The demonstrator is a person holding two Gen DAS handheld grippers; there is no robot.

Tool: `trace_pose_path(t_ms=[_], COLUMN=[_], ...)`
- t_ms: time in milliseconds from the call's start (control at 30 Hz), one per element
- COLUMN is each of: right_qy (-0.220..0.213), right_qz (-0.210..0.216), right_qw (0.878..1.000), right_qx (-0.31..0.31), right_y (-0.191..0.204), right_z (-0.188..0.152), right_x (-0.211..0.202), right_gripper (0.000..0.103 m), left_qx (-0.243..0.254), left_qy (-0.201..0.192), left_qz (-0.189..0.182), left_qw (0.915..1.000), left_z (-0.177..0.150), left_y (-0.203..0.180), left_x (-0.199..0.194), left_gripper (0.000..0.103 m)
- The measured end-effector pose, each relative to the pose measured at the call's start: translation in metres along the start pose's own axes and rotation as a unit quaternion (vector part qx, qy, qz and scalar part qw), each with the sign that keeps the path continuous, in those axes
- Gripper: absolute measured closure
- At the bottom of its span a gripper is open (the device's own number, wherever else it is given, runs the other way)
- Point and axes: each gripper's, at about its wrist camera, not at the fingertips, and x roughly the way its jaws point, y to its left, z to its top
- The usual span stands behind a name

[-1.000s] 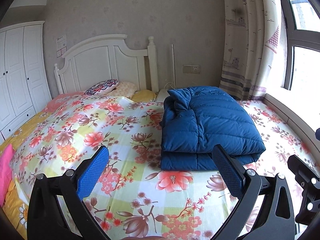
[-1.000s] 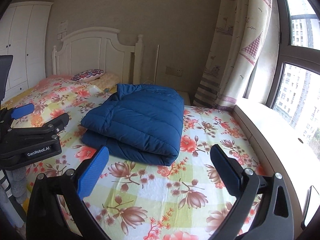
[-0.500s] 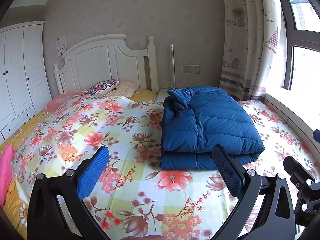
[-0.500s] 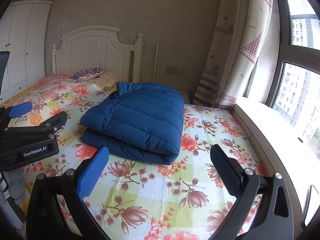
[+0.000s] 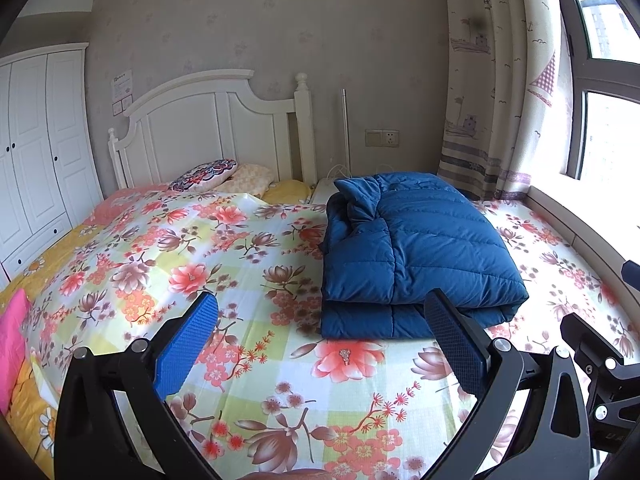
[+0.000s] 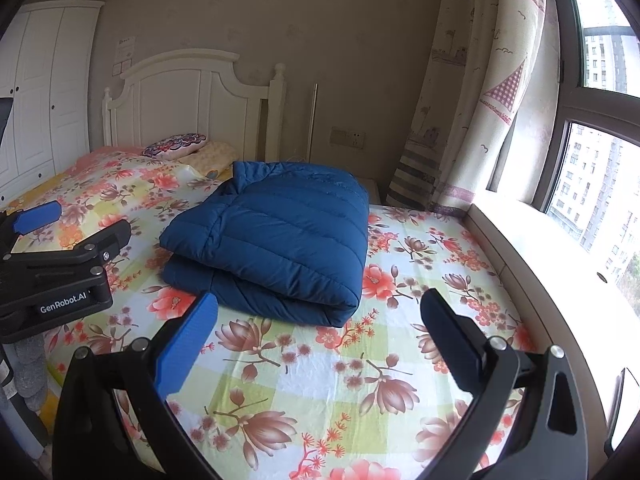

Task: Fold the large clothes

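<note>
The puffy quilted dark-blue jacket (image 5: 416,248), folded into a thick rectangular bundle, lies on the floral-print bed sheet (image 5: 256,320) ahead of both my tools, its long axis running away toward the white wooden headboard (image 5: 208,128); from my left gripper (image 5: 320,336) it sits ahead and to the right, from my right gripper (image 6: 318,334) ahead and slightly left — neither is clearly nearer; both sets of jaws stand wide apart, holding nothing, touching nothing.
</note>
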Motion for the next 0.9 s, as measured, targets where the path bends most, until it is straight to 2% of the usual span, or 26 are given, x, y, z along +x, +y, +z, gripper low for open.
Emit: trace_pose_path(t_ms=[900], right_qy=[0.002], right_qz=[0.003], right_qw=[1.000], right_qx=[0.000], right_y=[0.0079], right_z=[-0.0018], right_x=[0.0022], right_gripper=[0.002], left_qx=[0.000], left_qy=[0.000], left_qz=[0.001], left_qw=[1.0000], left_z=[-0.0010], left_y=[0.0010], left_x=[-0.0039], left_gripper=[0.004])
